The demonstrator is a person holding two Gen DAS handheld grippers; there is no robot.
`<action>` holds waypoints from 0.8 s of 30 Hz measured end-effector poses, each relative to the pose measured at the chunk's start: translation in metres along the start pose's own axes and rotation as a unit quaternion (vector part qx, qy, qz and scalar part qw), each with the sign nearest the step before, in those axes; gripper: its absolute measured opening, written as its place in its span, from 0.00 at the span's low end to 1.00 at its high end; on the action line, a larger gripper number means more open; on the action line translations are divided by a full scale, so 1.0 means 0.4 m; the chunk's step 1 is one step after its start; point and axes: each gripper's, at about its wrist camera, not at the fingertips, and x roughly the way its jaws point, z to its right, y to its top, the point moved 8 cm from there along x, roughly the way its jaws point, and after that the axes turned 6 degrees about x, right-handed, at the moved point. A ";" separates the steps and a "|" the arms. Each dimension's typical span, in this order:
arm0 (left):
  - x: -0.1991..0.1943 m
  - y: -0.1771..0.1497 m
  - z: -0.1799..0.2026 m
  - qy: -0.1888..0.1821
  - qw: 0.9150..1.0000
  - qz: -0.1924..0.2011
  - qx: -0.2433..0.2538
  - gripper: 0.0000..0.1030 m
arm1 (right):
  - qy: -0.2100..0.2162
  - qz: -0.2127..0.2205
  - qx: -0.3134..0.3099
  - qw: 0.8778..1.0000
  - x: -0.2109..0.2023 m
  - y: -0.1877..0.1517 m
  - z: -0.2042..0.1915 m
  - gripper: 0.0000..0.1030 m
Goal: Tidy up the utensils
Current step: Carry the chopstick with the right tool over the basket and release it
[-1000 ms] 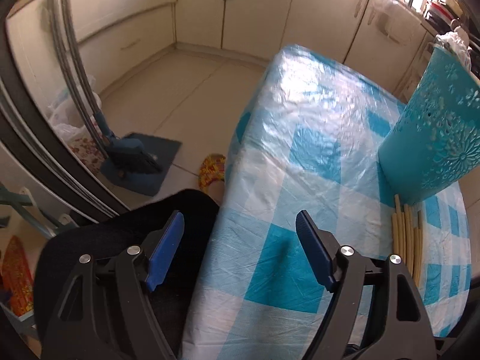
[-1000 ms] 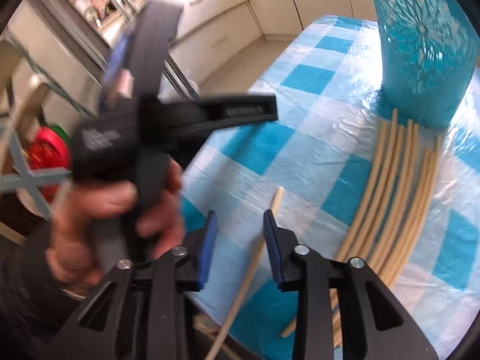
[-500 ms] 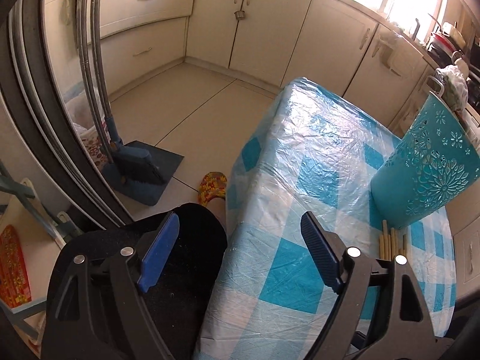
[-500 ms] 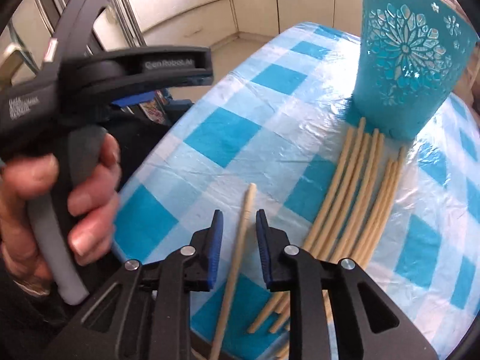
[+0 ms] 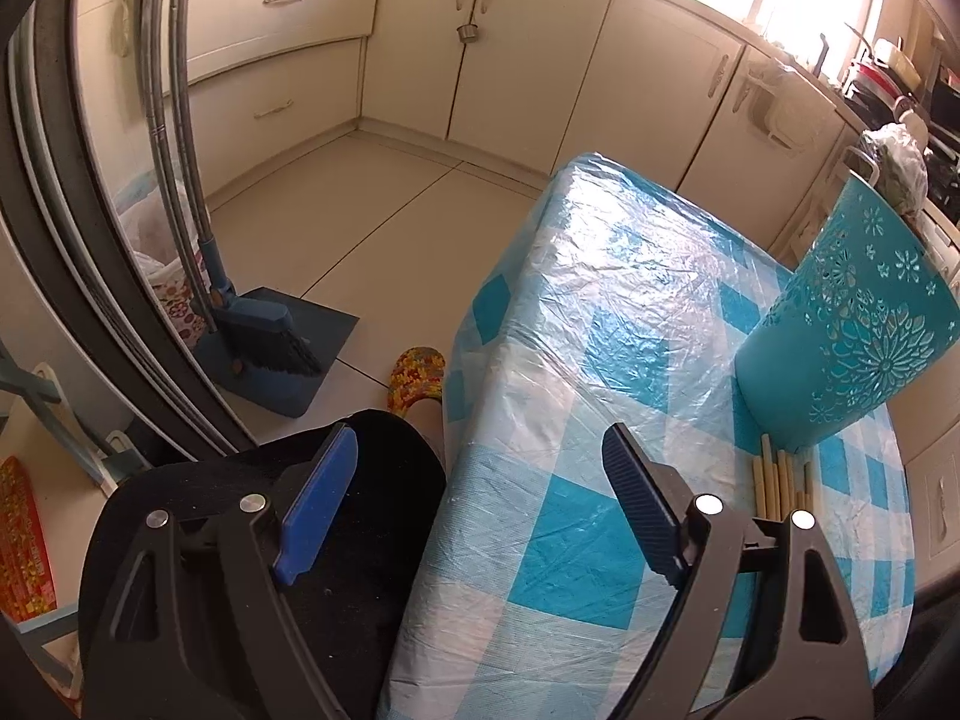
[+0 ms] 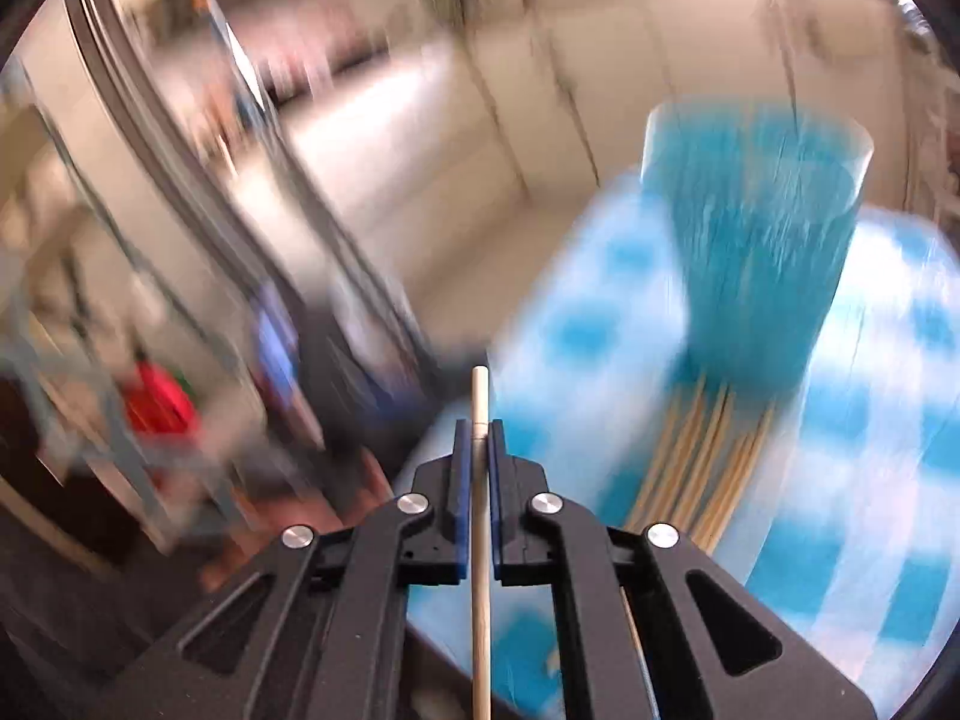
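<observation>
Left wrist view: the left gripper [image 5: 474, 510] has its jaws spread wide with nothing between them, hanging over the near edge of the table [image 5: 606, 300], which wears a blue-and-white checked plastic cloth. At 3 o'clock a teal basket [image 5: 852, 330] stands on the cloth, and the tips of a bundle of chopsticks [image 5: 780, 480] show just below its base, partly hidden behind the gripper's right finger. A dark rounded shape [image 5: 372, 540] fills the space under the left finger at 7 o'clock. On the floor, a patterned slipper [image 5: 417, 375] lies beside the table's edge, and a dustpan with brush [image 5: 270, 348] sits at 9 o'clock beside a metal pole. Cream cupboards [image 5: 528, 60] run along 12 o'clock.

Right wrist view, heavily blurred: the right gripper [image 6: 479, 438] has just been closing and its pads now clamp a single chopstick [image 6: 480, 540], which runs straight up between them, tip poking past the fingertips. The remaining chopsticks [image 6: 696, 456] lie at 4 o'clock, fanned against the foot of the basket [image 6: 762, 252] at 2 o'clock.
</observation>
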 end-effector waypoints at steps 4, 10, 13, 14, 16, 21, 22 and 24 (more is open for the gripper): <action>0.001 -0.001 0.015 0.001 1.000 0.002 0.015 0.78 | -0.003 0.167 -0.011 0.986 -0.094 0.275 0.014 0.06; -0.007 0.001 0.024 -0.007 1.000 0.013 0.019 0.79 | -0.072 0.292 0.002 0.954 -0.053 0.465 0.147 0.06; -0.014 0.002 0.031 -0.009 0.999 0.021 0.027 0.80 | -0.120 0.286 0.000 0.951 0.029 0.459 0.228 0.06; -0.015 0.003 0.035 -0.010 0.999 0.023 0.029 0.80 | -0.127 0.278 0.004 0.952 0.049 0.449 0.247 0.06; -0.017 0.003 0.044 -0.011 0.999 0.027 0.035 0.81 | -0.139 0.262 0.004 0.955 0.095 0.425 0.283 0.06; -0.018 0.001 0.061 -0.014 0.998 0.031 0.050 0.82 | -0.144 0.223 -0.016 0.964 0.103 0.349 0.261 0.07; -0.018 0.000 0.062 -0.014 0.998 0.031 0.053 0.82 | -0.142 0.218 -0.017 0.965 0.093 0.332 0.256 0.09; -0.019 -0.001 0.068 -0.011 0.998 0.033 0.060 0.82 | -0.139 0.211 -0.013 0.967 0.068 0.298 0.249 0.24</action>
